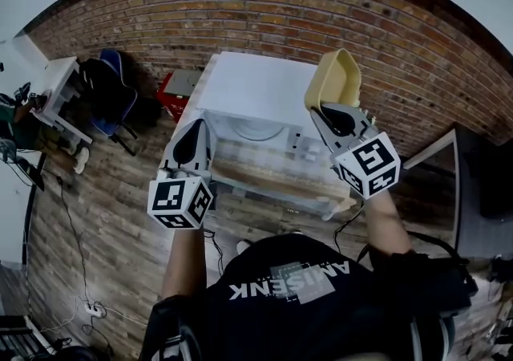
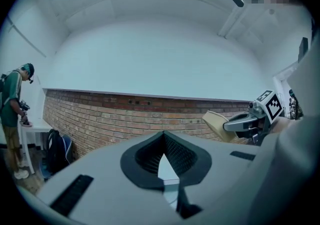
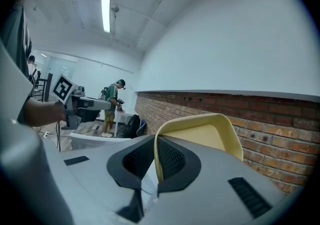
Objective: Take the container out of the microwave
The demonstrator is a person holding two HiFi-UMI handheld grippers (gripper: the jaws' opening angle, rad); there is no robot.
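My right gripper [image 1: 330,111] is shut on the rim of a pale yellow container [image 1: 333,79] and holds it tilted in the air above the right end of the white microwave [image 1: 256,83]. In the right gripper view the container [image 3: 205,131] stands up from between the pads, with its thin wall pinched by my right gripper [image 3: 156,141]. The left gripper [image 1: 196,127] hovers at the microwave's left front corner; its fingertips meet with nothing between them [image 2: 163,136]. From the left gripper view, the container [image 2: 215,121] and the right gripper [image 2: 237,125] show at the right.
The microwave stands on a wooden table [image 1: 264,179] against a brick wall [image 1: 240,6]. A blue chair [image 1: 112,91], a red box [image 1: 171,95] and a white side table [image 1: 56,83] lie to the left. A person [image 2: 12,114] stands far left. Cables trail on the floor [image 1: 80,255].
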